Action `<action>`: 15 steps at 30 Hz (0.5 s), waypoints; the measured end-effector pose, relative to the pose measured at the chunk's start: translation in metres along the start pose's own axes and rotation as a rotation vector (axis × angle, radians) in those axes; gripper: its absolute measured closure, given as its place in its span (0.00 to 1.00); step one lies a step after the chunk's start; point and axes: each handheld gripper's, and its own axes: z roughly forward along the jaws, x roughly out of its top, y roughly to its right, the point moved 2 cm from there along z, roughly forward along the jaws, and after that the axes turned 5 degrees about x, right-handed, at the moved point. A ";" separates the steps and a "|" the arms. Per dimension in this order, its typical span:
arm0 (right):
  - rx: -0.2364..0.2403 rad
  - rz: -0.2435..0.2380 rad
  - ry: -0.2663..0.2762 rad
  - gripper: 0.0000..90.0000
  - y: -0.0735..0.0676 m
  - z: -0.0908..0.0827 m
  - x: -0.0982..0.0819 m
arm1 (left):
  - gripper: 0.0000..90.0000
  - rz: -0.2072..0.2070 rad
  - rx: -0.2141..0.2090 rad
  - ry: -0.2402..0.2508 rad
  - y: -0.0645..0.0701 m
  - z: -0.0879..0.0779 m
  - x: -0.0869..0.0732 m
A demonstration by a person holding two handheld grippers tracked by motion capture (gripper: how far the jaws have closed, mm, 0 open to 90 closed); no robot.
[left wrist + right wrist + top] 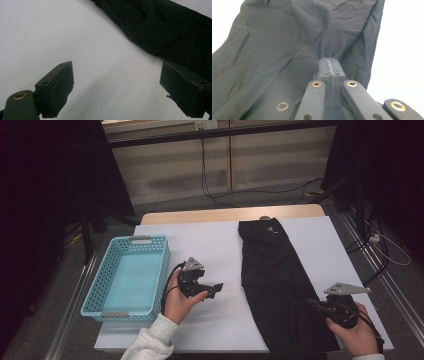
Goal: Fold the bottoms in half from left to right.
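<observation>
Fingers of the right gripper are pressed together on a pinch of black cloth, at the near right edge of the garment, while the fingers of the left gripper stand wide apart over bare table with nothing between them.

Judged from this, the step in hand is the first grasp on the black trousers: one corner is taken at the near end, the other side not yet. The next move likely calls for the left gripper to travel toward three o'clock, reach the garment's near left edge, and close there, so that both hands can lift or fold the cloth together. The fabric is thin and limp, so a shallow pinch could slip out.

Largest first, counted on the high view:
- one table, covered in white, with a wooden strip at its twelve o'clock edge;
- one pair of black trousers, laid lengthwise from twelve to six o'clock, right of the table's centre, with a small pale mark near the far end;
- one light blue plastic basket, with perforated walls, at nine o'clock on the table's left edge, holding nothing;
- two grippers, the left one just right of the basket, the right one at about five o'clock on the trousers' near corner.
</observation>
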 end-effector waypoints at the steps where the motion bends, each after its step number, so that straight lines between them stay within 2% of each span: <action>1: -0.003 0.000 -0.005 1.00 0.002 -0.001 -0.002 | 0.13 0.000 0.000 -0.001 0.000 0.000 0.000; 6: -0.015 -0.002 -0.014 1.00 0.007 -0.007 -0.006 | 0.13 0.002 -0.005 -0.005 0.002 0.001 0.000; 10: -0.018 0.021 -0.005 1.00 0.015 -0.014 -0.008 | 0.13 0.002 -0.008 -0.005 0.001 0.000 0.000; 15: -0.020 0.015 -0.018 1.00 0.020 -0.020 -0.011 | 0.13 -0.001 -0.007 -0.004 0.001 0.000 0.000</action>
